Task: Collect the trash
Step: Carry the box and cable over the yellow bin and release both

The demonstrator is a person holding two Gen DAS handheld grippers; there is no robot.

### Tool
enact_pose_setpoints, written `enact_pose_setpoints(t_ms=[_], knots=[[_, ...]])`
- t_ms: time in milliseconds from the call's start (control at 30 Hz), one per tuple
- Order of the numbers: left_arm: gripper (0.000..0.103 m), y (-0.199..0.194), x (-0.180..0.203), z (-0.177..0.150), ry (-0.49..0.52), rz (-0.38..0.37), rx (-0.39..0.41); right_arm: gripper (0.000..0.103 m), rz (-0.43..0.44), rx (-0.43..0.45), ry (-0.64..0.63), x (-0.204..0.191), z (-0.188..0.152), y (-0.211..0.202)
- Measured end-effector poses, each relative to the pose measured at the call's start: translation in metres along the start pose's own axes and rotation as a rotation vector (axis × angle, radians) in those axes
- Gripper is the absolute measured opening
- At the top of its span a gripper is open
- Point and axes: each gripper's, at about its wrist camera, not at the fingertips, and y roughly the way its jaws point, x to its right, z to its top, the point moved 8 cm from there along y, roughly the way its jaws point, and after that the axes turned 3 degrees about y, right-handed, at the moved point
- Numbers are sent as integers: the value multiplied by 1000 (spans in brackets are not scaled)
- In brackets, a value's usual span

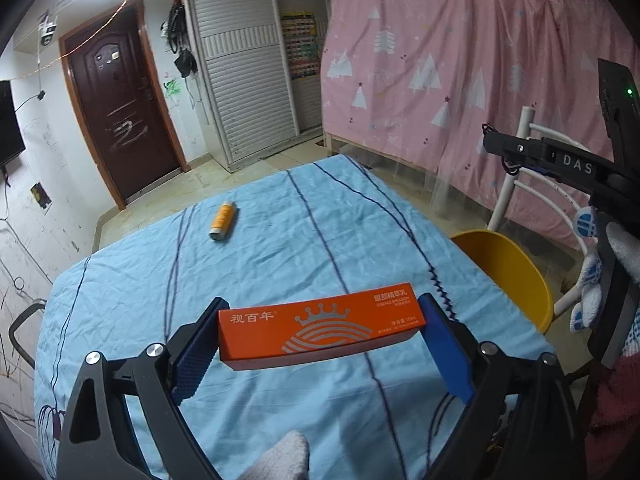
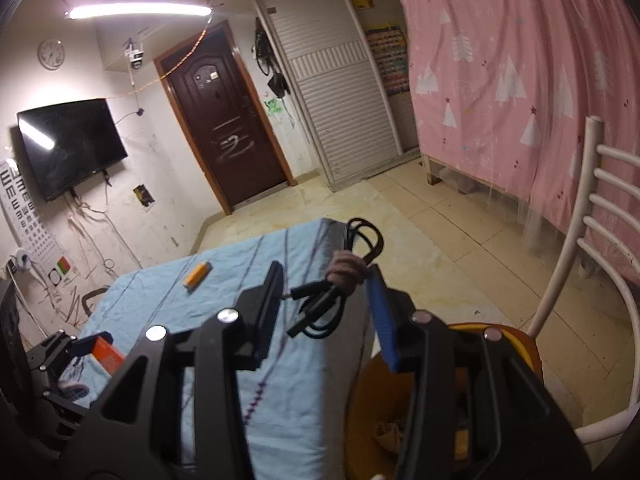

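Observation:
My left gripper (image 1: 320, 328) is shut on a long orange carton (image 1: 320, 326) held by its two ends, lifted above the blue tablecloth (image 1: 260, 272). My right gripper (image 2: 326, 278) holds a bundled black cable (image 2: 320, 304) between its fingers, above the table's right edge and the yellow bin (image 2: 400, 392). The cable hangs near the right finger; the jaws stand fairly wide apart. An orange tube (image 1: 223, 222) lies on the cloth at the far left; it also shows in the right wrist view (image 2: 197, 275). The right gripper appears at the right of the left view (image 1: 560, 160).
The yellow bin (image 1: 508, 272) stands beside the table's right side with some trash inside. A white chair (image 2: 580, 260) is behind it. A pink curtain (image 1: 460, 60), shutter cabinet and brown door (image 1: 120, 112) line the room. A TV (image 2: 72, 144) hangs left.

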Motion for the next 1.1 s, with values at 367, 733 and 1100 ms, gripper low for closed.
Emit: enact_pose_setpoints(t_ms=[367, 733, 1100], knots=[[85, 8, 69, 26, 114, -86, 6, 49, -87, 3, 24, 50, -7, -21], [85, 12, 131, 44, 203, -163, 15, 67, -111, 44, 72, 78, -2, -36], [85, 26, 166, 64, 107, -348, 87, 77, -121, 138, 161, 103, 14, -62]])
